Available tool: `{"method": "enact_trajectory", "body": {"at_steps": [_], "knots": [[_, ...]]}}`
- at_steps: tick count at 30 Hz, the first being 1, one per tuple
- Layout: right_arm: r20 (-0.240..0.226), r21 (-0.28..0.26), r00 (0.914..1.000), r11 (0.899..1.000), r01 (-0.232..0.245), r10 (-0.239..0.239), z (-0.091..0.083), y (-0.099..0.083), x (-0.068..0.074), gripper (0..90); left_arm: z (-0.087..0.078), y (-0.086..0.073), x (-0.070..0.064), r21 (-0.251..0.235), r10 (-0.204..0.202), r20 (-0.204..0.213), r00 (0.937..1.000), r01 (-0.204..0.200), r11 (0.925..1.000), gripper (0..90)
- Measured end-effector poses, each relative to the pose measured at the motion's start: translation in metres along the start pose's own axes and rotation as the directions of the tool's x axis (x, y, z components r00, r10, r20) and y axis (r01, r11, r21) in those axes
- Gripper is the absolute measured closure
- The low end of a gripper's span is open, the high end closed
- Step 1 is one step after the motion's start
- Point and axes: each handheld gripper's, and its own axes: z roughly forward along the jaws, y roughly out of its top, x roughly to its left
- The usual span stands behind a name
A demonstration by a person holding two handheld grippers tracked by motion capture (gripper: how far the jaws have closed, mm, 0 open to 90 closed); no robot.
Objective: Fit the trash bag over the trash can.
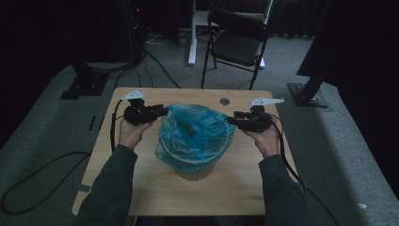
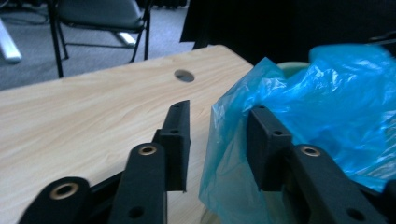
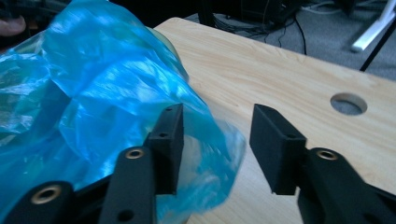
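Crinkled translucent blue bag (image 1: 195, 129) lining round bin (image 1: 195, 169) between parted black grippers.

Hand-held gripper (image 2: 217, 140) jaws apart, straddling blue bag (image 2: 322, 107) edge.

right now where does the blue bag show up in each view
High view: the blue bag sits mid-table, lining a pale bin, between both grippers.
Left gripper view: it fills the right side, its edge between the open jaws.
Right gripper view: it fills the left side, a fold between the open jaws.
Shared landmark: the round hole in the table.
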Motion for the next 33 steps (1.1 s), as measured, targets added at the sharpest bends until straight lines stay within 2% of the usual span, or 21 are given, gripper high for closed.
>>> {"method": "enact_trajectory", "body": {"at_steps": [5, 10, 12, 13, 14, 17, 19, 21, 22, 23, 24, 25, 28, 30, 31, 33], "knots": [[-0.022, -0.015, 0.9993, 0.999, 0.031, -0.031, -0.001, 0.004, 0.005, 54.2, 0.001, 0.004, -0.004, -0.001, 0.039, 0.025, 0.9989, -0.039, 0.9993, 58.9], [-0.083, -0.063, 0.9946, 0.996, 0.057, -0.062, -0.009, 0.004, 0.011, 51.5, 0.0, 0.007, -0.006, -0.003, 0.051, 0.019, 0.9985, -0.051, 0.9987, 61.4], [-0.083, -0.063, 0.9946, 0.996, 0.057, -0.062, -0.009, 0.004, 0.011, 51.5, 0.001, 0.008, -0.006, 0.0, 0.053, 0.015, 0.9985, -0.053, 0.9986, 62.5], [-0.099, -0.065, 0.9923, 0.996, 0.068, -0.074, -0.009, 0.005, 0.013, 50.5, 0.002, 0.01, -0.006, -0.002, 0.051, 0.009, 0.9987, -0.051, 0.9987, 62.5], [-0.118, -0.052, 0.9876, 0.994, 0.098, -0.104, -0.007, 0.007, 0.017, 48.6, 0.002, 0.01, -0.006, -0.005, 0.048, 0.009, 0.9988, -0.048, 0.9989, 64.6], [-0.102, -0.034, 0.9854, 0.99, 0.134, -0.137, -0.004, 0.01, 0.022, 47.9, 0.004, 0.01, -0.005, -0.002, 0.043, 0.001, 0.9991, -0.043, 0.9991, 66.6], [-0.115, -0.039, 0.9823, 0.989, 0.144, -0.148, -0.002, 0.011, 0.024, 47.9, 0.006, 0.011, -0.005, 0.008, 0.04, -0.008, 0.9992, -0.04, 0.9992, 69.7], [-0.107, -0.031, 0.9819, 0.988, 0.154, -0.156, -0.001, 0.012, 0.024, 47.9, 0.007, 0.011, -0.004, 0.011, 0.042, -0.011, 0.9991, -0.042, 0.9991, 70.8], [-0.102, -0.021, 0.9819, 0.987, 0.158, -0.16, 0.0, 0.013, 0.025, 50.2, 0.009, 0.012, -0.004, 0.016, 0.042, -0.014, 0.999, -0.041, 0.999, 72.1], [-0.074, 0.004, 0.9811, 0.984, 0.18, -0.179, 0.004, 0.015, 0.026, 62.6, 0.01, 0.013, -0.004, 0.019, 0.041, -0.018, 0.999, -0.041, 0.999, 75.1], [-0.066, 0.007, 0.9818, 0.984, 0.179, -0.178, 0.006, 0.016, 0.026, 70.1, 0.012, 0.014, -0.004, 0.021, 0.035, -0.024, 0.9991, -0.035, 0.9992, 77.6], [-0.054, 0.0, 0.9861, 0.988, 0.157, -0.157, 0.008, 0.017, 0.024, 76.9, 0.014, 0.014, -0.004, 0.025, 0.034, -0.031, 0.9989, -0.034, 0.9991, 79.4], [-0.016, -0.027, 0.9955, 0.995, 0.092, -0.093, 0.009, 0.02, 0.017, 88.7, 0.019, 0.015, -0.003, 0.031, 0.013, -0.043, 0.999, -0.012, 0.9995, 84.1], [-0.001, -0.032, 0.9971, 0.997, 0.075, -0.076, 0.01, 0.02, 0.015, 89.9, 0.024, 0.014, -0.001, 0.042, 0.0, -0.058, 0.9983, 0.003, 0.9991, 85.0], [0.04, -0.029, 0.9983, 0.999, 0.045, -0.044, 0.013, 0.021, 0.011, 90.0, 0.025, 0.014, 0.0, 0.046, -0.009, -0.061, 0.9981, 0.012, 0.9989, 86.9], [0.07, -0.007, 0.9974, 1.0, 0.015, -0.014, 0.016, 0.02, 0.006, 90.0, 0.03, 0.012, 0.004, 0.062, -0.024, -0.069, 0.9973, 0.029, 0.9977, 88.0]]}}
